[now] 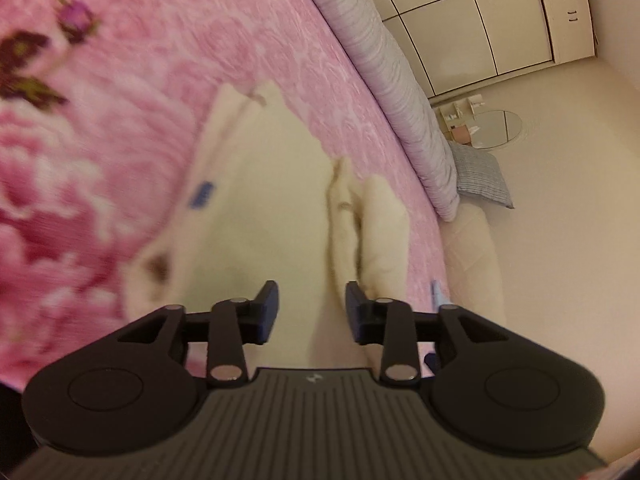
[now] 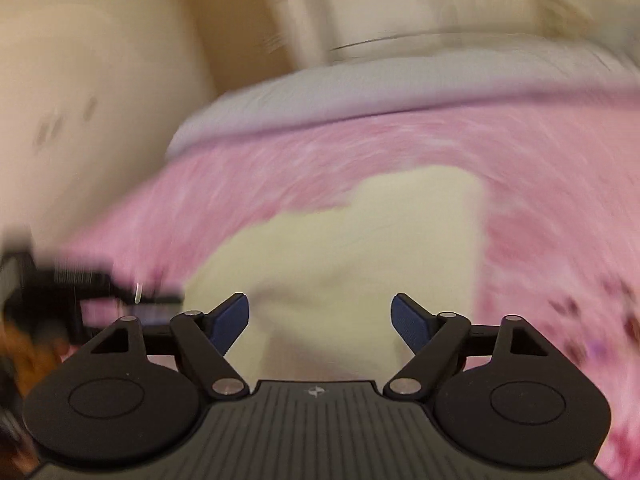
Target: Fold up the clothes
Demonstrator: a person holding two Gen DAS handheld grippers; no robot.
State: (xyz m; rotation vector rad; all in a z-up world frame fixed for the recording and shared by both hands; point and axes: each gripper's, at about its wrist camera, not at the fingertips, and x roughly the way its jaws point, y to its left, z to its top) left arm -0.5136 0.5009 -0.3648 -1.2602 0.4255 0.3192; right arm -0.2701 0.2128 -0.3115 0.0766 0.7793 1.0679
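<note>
Nearest my left camera, the left gripper [image 1: 311, 300] hangs over the cream garment [image 1: 256, 208], its jaws narrowly apart with nothing between them; I see the cloth lying flat on the pink floral bedspread [image 1: 120, 120], a bunched cream fold [image 1: 380, 224] just right of the jaws; a grey striped bolster [image 1: 400, 92] runs along the bed's far edge, a checked cushion [image 1: 482, 176] beside its end; beyond lie open pale floor [image 1: 560, 200] and wardrobe doors [image 1: 460, 20]. The right gripper [image 2: 320, 320] holds its jaws wide and empty above the same garment [image 2: 380, 240], the view blurred; a dark shape, probably the other gripper [image 2: 60, 292], sits at the left edge.
</note>
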